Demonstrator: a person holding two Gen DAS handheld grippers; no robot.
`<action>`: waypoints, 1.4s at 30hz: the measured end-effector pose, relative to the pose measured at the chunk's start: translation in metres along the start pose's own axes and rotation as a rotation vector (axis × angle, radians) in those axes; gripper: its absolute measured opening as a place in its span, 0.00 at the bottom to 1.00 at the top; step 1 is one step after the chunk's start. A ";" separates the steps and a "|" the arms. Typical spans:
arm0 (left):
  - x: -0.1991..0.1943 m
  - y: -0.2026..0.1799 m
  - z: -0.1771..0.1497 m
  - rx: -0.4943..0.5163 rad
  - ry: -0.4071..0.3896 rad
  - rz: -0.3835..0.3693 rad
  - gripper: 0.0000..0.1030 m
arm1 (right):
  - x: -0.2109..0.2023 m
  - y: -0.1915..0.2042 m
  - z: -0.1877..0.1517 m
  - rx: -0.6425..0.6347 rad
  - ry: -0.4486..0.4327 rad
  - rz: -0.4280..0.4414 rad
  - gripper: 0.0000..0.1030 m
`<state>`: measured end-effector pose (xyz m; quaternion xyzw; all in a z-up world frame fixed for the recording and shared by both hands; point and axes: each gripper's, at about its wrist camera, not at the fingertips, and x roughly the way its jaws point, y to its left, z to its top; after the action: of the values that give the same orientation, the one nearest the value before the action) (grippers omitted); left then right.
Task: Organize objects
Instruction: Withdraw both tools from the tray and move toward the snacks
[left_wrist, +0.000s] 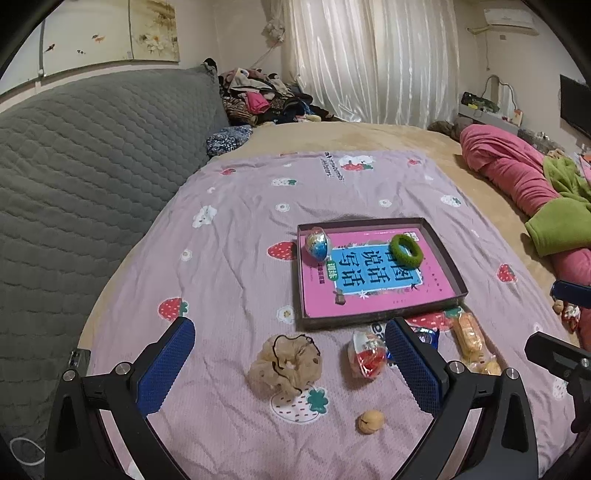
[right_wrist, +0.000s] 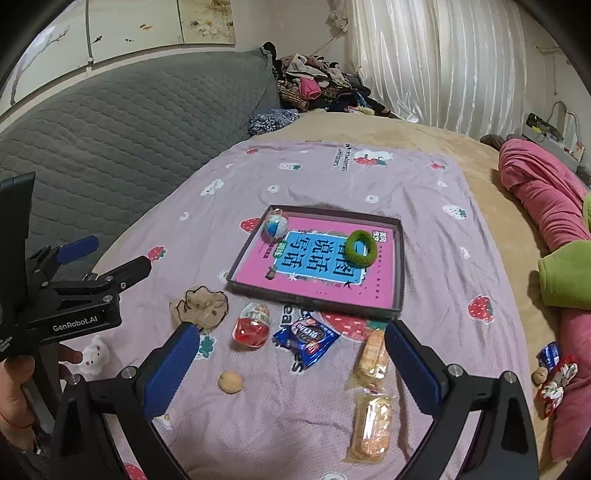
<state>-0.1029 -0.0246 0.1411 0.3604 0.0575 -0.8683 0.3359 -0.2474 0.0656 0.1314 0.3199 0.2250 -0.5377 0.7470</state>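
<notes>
Both grippers hover with jaws spread wide, empty: left gripper (left_wrist: 290, 363) over the beige scrunchie (left_wrist: 284, 363), right gripper (right_wrist: 291, 363) above the blue snack packet (right_wrist: 306, 338). Tray (right_wrist: 397, 258) holds a green hair tie (right_wrist: 361, 246). Risk: soft bedsheet (right_wrist: 424, 206) bunching under the fingers; the red toy egg (right_wrist: 252, 325) may roll.

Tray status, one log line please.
tray: book, green ring, blue egg | bed: red egg, scrunchie, snacks | left gripper open | right gripper open

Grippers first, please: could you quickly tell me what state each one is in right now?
Left gripper: open, holding nothing.
Right gripper: open, holding nothing.
</notes>
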 end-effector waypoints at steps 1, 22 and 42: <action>0.000 0.000 -0.003 0.001 0.003 -0.001 1.00 | 0.000 0.001 -0.002 -0.002 0.000 -0.001 0.98; 0.010 -0.028 -0.045 0.004 0.036 -0.042 1.00 | 0.013 -0.018 -0.046 0.009 0.057 -0.034 0.98; 0.018 -0.052 -0.073 0.005 0.029 -0.042 0.99 | 0.017 -0.044 -0.075 0.032 0.061 -0.057 0.98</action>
<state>-0.1018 0.0299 0.0680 0.3723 0.0679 -0.8701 0.3158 -0.2828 0.0983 0.0575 0.3416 0.2479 -0.5523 0.7189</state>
